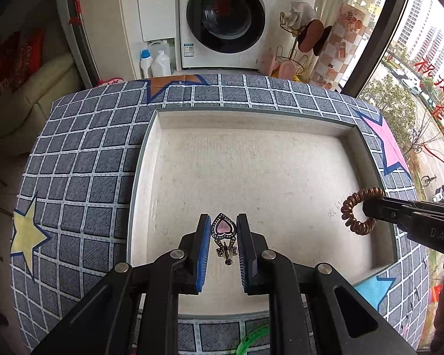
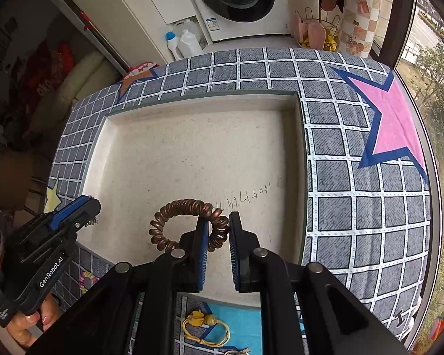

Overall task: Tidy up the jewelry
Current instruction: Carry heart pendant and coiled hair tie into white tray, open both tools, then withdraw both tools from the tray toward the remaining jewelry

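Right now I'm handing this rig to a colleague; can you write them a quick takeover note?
Left tongs: shut on the heart pendant, above the tray.
Right tongs: shut on the copper spiral hair tie, also above the tray.
Done: both pieces picked up.
Left: set both in the tray, which shows nothing inside yet; then the yellow hair tie and green bangle on the checked cloth.

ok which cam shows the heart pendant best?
Left wrist: the heart pendant sits face-on between the left gripper pads. Right wrist shows only a sliver of it by that gripper's tip.
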